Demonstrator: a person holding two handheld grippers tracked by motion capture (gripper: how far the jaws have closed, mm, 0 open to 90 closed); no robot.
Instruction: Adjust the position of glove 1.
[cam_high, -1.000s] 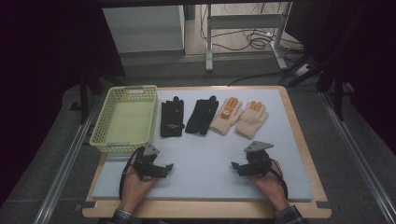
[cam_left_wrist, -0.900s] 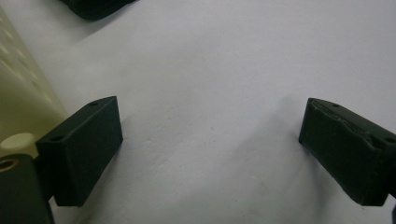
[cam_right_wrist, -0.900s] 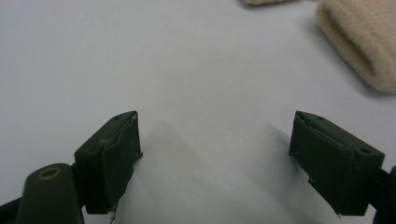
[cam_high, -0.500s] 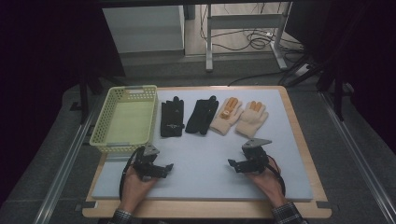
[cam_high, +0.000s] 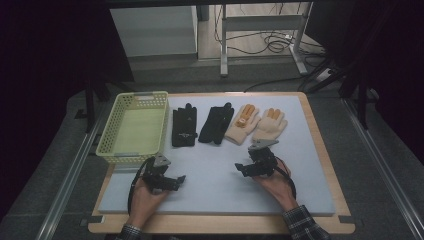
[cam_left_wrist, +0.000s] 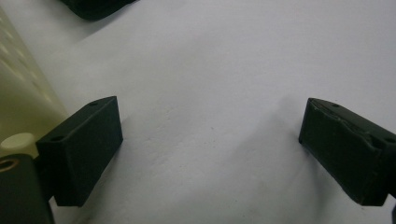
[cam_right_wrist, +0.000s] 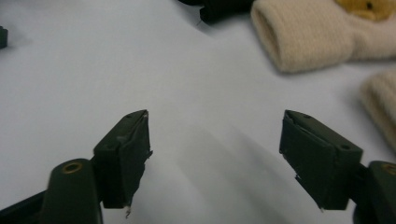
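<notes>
Two black gloves (cam_high: 202, 126), two cream gloves (cam_high: 255, 123) lay in a row mid-mat, beside one basket (cam_high: 134, 127) | left gripper (cam_left_wrist: 210, 154) gaped, empty | right gripper (cam_right_wrist: 215, 154) gaped, empty, near the cream pair

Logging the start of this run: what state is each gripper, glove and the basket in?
left gripper: open, holding nothing
right gripper: open, holding nothing
two black gloves: flat on mat, untouched
two cream gloves: flat, side by side
yellow basket: upright, empty
</notes>
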